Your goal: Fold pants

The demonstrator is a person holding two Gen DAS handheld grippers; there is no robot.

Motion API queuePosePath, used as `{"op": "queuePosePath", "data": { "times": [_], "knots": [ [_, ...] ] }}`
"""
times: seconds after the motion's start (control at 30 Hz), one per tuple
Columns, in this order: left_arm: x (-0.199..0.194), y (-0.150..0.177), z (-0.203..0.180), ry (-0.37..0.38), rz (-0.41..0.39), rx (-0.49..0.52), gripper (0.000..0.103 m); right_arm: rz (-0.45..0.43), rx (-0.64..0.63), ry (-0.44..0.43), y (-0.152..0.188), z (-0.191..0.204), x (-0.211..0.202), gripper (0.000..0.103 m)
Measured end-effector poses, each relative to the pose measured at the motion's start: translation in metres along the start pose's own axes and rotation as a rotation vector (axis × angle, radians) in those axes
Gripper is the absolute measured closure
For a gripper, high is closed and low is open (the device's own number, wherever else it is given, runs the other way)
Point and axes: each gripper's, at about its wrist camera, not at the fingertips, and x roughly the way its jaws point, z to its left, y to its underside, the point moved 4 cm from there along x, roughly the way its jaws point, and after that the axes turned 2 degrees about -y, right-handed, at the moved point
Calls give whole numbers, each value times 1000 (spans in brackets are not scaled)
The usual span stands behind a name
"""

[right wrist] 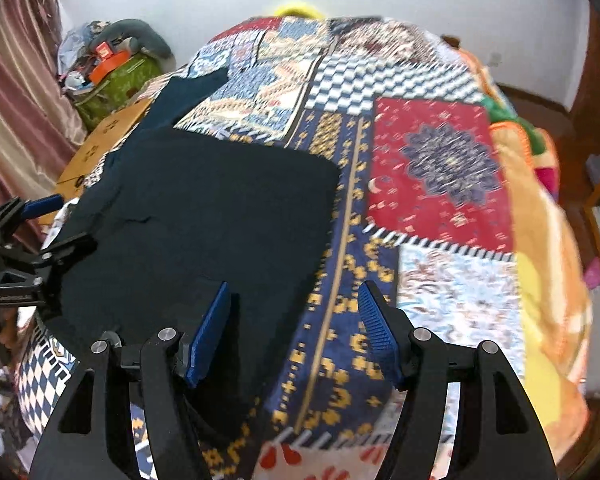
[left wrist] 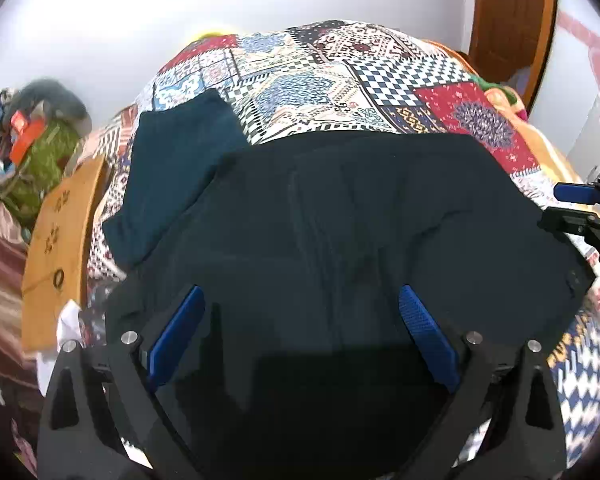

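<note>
Black fingers with blue ribbed pads belong to the left gripper point(left wrist: 302, 300), and they stand spread wide apart above the dark navy pants point(left wrist: 340, 216), with nothing pinched between them. These pants lie flat on the bed, on a patchwork bedspread point(left wrist: 324, 76) with many coloured squares, blue, red, white and checkered. One narrower part of the dark cloth reaches away toward the far left corner of the bed. The right gripper point(right wrist: 294, 292) hovers over the right edge of the pants point(right wrist: 204, 216); its fingers are also spread, one pad above the dark cloth and the other above the blue and yellow patterned strip of the bedspread point(right wrist: 440, 168). It holds nothing. Beside the bed on the left stands a brown cardboard box point(left wrist: 60, 236), and behind it a heap of mixed things point(left wrist: 32, 136) with a green bag. A wooden door point(left wrist: 508, 16) is seen at the far right.
</note>
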Motion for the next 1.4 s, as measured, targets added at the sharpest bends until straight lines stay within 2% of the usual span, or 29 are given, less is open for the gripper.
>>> {"op": "queuePosePath", "data": {
  "times": [0.1, 0.23, 0.5, 0.67, 0.8, 1.03, 1.17, 1.4],
  "knots": [
    [-11, 3, 11, -7, -2, -40, 4, -39, 1, 13, -6, 2, -16, 41],
    [-38, 6, 32, -58, -61, -92, 4, -105, -17, 12, -21, 14, -37, 41],
    [-91, 30, 116, -114, -169, -326, 4, -214, -149, -35, -44, 74, -59, 32],
    [-88, 66, 164, -121, -141, -462, 3, -201, -223, -93, -50, 118, -43, 30],
    [-65, 97, 189, -60, -59, -576, 3, -158, -259, -108, -47, 144, -15, 30],
    [-14, 141, 200, 92, 113, -708, 3, 2, -231, -166, -30, 165, 33, 30],
    [6, 165, 199, 142, 190, -791, 3, 63, -230, -181, -20, 170, 46, 30],
    [34, 182, 188, 337, 276, -925, 3, 69, -254, -191, -18, 172, 46, 27]
  ]
}}
